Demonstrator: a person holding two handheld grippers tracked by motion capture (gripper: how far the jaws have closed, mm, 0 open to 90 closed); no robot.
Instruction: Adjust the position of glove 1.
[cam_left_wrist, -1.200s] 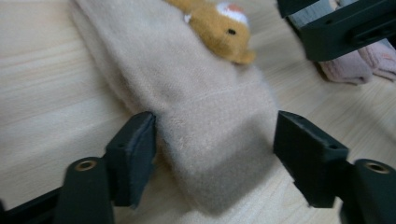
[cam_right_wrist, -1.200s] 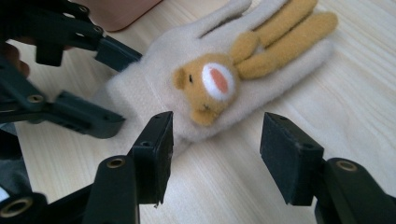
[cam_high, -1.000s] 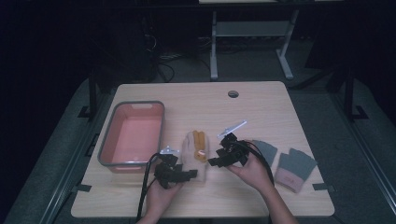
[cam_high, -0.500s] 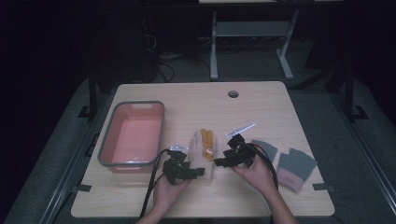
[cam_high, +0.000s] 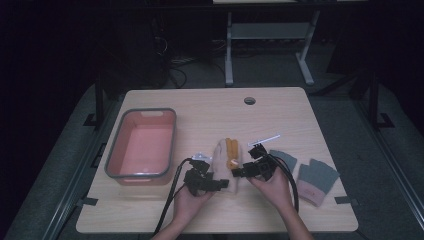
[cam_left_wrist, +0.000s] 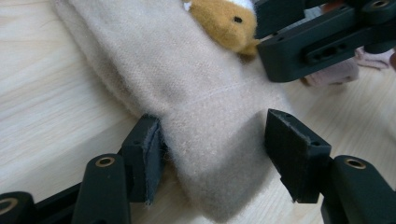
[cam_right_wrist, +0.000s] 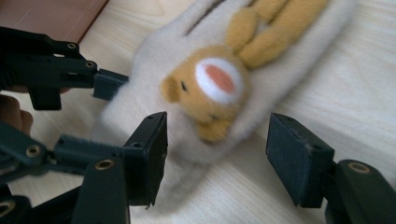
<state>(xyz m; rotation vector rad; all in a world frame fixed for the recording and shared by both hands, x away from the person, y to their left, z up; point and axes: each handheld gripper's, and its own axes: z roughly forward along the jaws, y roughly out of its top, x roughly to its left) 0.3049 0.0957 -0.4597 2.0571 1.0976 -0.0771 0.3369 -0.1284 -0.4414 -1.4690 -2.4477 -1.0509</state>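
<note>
pink tub (cam_high: 141, 147) on table (cam_high: 210, 107), nothing inside

Off to your left you've got a pink bin with a grey rim (cam_high: 111, 156), sitting near the left edge of the wooden table (cam_high: 210, 107), nothing visible inside. On your right, two grey gloves lie flat near the right edge: the nearer-centre grey glove (cam_high: 285, 160) and the outer grey glove with a pinkish cuff (cam_high: 317, 178), just beside each other. A thin white strip (cam_high: 264, 139) lies just behind them. Round cable hole (cam_high: 249, 100) at the far edge.
</note>
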